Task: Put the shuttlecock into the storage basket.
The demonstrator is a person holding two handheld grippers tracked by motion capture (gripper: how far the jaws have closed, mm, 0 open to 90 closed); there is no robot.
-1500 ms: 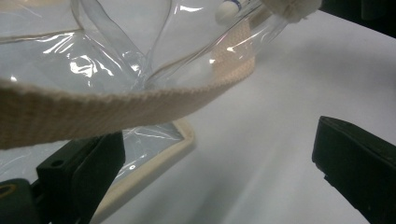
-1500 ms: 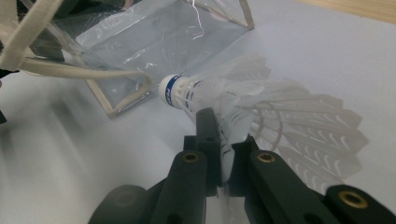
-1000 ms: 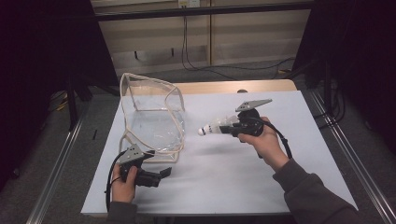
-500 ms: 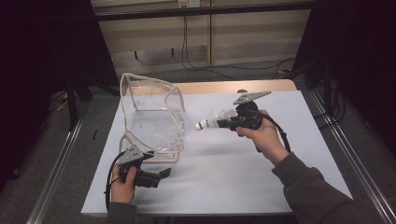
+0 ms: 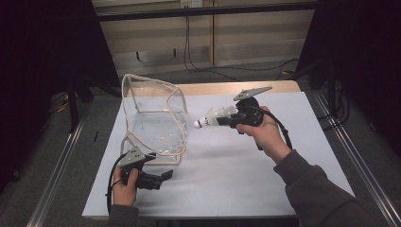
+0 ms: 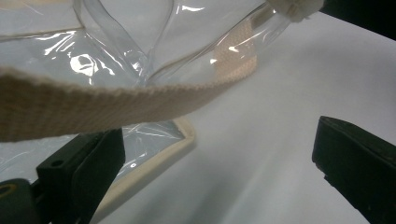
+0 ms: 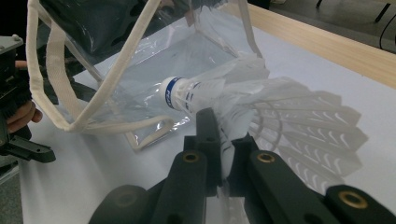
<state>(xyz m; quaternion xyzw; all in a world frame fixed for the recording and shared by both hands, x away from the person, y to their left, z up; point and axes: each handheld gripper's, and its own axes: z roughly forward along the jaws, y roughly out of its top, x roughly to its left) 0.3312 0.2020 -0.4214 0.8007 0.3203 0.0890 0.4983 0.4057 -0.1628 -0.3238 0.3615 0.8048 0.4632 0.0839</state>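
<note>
We hold the right gripper (image 5: 226,118) above the white table top (image 5: 227,175), its two black jaws pinched almost together on the feathered skirt of a white shuttlecock with a blue band around its cork (image 5: 210,119). In the right gripper view the jaws press the feathers (image 7: 261,100) from both sides, and the rounded cork (image 7: 173,92) points away from us toward the open mouth of a clear plastic bag with cream woven trim and handles (image 7: 93,70). Seen from the high view, the shuttlecock hangs in the air just beside the bag's right edge, near but not touching it, with the cork end turned to the left.

The bag (image 5: 151,118) stands on the left half of the table, its mouth facing up and toward the right, propped open by its stiff rim.

Our left gripper (image 5: 163,176) rests low at the bag's near corner, and its jaws stand wide apart — nothing is between the pads. In the left gripper view a cream strap (image 6: 116,105) crosses in front of the camera above the left jaw, and the bag's trimmed bottom edge (image 6: 154,161) lies just beside that jaw on the table.
</note>
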